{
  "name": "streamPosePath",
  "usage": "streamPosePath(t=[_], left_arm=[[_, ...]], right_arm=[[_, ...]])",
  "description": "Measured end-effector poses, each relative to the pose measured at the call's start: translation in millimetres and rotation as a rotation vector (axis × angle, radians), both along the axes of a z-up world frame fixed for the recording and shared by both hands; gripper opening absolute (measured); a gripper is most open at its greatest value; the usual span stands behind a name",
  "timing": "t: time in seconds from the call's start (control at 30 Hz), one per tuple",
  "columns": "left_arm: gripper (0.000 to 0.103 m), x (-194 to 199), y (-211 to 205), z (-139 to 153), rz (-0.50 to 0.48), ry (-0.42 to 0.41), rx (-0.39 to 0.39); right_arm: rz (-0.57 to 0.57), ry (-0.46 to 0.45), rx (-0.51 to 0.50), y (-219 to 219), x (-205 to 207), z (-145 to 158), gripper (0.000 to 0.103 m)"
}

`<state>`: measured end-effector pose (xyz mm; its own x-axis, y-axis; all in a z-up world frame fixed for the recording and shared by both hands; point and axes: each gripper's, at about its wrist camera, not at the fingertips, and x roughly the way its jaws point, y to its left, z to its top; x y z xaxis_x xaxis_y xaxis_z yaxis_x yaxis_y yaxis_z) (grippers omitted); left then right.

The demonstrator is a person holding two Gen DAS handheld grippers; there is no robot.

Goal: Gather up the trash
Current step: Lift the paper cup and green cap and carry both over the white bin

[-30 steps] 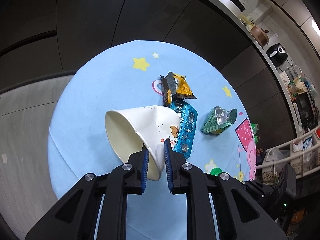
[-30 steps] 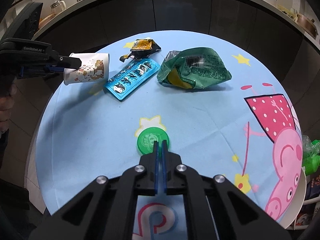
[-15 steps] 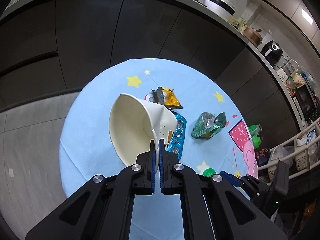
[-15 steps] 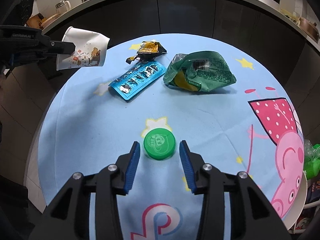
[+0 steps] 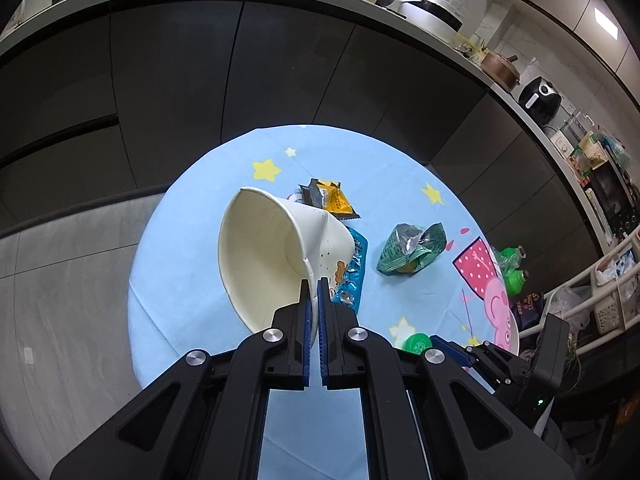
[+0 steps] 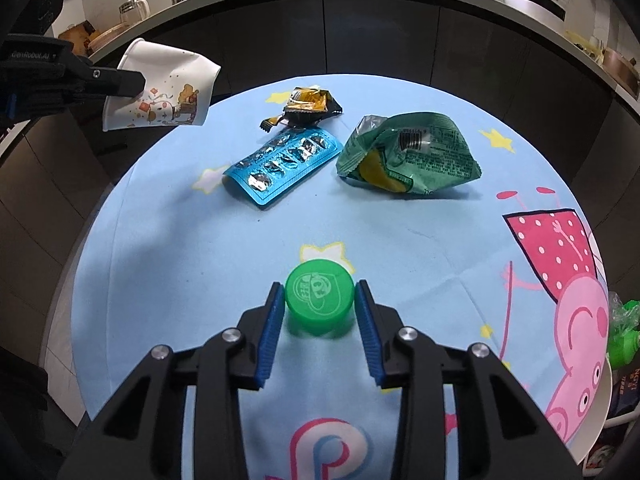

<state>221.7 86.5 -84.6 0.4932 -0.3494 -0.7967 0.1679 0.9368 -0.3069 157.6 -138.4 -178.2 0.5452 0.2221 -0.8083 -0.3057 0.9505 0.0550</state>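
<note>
Sky-blue cloth with yellow stars and a pink cartoon pig covers the round tabletop (image 6: 160,248), which stands on grey floor tiles before a curved run of dark cabinet fronts (image 5: 280,72). Pots, a kettle and a black air fryer (image 5: 538,96) line the pale counter above them.

Left gripper (image 5: 313,284): jaws nearly closed, pinching the rim of a white paper cup (image 5: 276,256) held on its side above the cloth at 10 o'clock of the right wrist view.

Right gripper (image 6: 320,308): jaws spread wide, flanking a green bottle cap (image 6: 319,302) that sits on the cloth; whether the pads touch it I cannot tell.

At 12 o'clock lies a black-and-yellow wrapper (image 6: 308,108); just below it, a blue blister pack (image 6: 284,164). A crumpled green snack bag (image 6: 412,156) lies at 1 o'clock, near the pack.
</note>
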Motion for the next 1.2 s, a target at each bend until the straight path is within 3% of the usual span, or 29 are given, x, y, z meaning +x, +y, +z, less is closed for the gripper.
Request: streamPosePath(t=[0.23,0.57,0.9,1.2], left_arm=[[0.003,-14,-24,21,-0.065,-0.042,-0.010],[0.003,-40,-99,51,-0.218,-0.111,-0.028],[0.003,-65,-187,65,-0.402,-0.137,-0.035],[0.003,-81,-261,59,-0.523,-0.115,-0.035]], right_arm=[[-0.048,-0.065,0.060,-25,-17,35,0.036],[-0.163,-0.151,0.125,-92,-54,78,0.036],[-0.302,-0.185,0.124,-156,-89,84,0.037],[-0.442,-0.198,0.139,-214,-121,79,0.037]])
